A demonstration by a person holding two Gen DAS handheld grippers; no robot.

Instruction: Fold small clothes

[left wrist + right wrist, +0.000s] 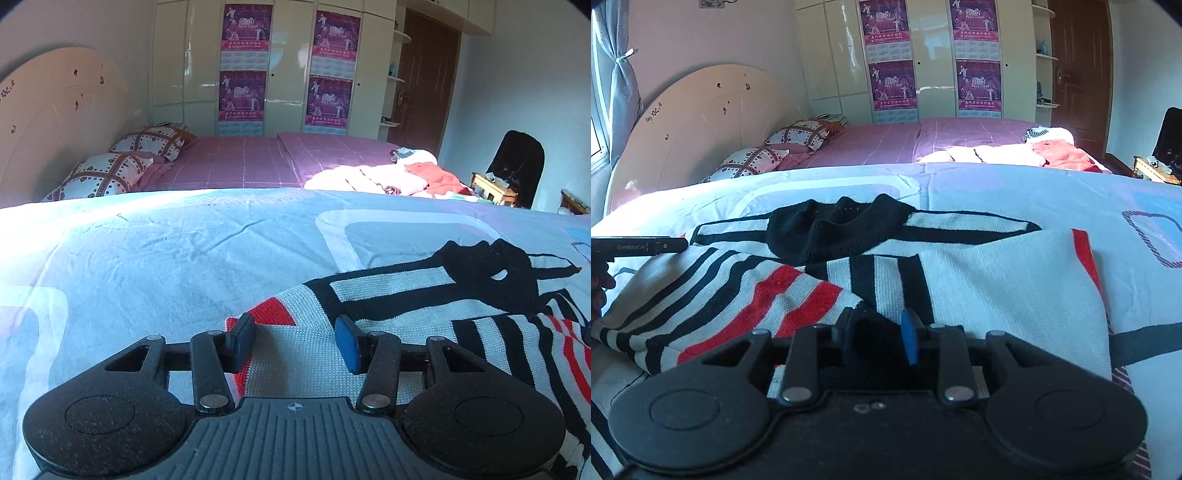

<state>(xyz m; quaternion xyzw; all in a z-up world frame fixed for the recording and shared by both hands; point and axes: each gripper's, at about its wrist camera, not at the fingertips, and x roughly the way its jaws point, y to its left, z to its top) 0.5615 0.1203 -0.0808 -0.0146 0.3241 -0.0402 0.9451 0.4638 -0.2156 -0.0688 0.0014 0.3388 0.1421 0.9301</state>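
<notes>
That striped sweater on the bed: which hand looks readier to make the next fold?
Probably the right. The right gripper has dark knit between its pads, seemingly gripped, while the left gripper hangs open over the striped sweater's edge.

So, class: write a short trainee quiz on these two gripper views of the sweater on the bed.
1. True or false: the left gripper is open above the sweater.
2. What colour is the sweater's collar? A red, B black, C pink.
3. What lies in the sun at the right end of the pink bed?

Key: 1 true. 2 B. 3 a pile of clothes.
</notes>
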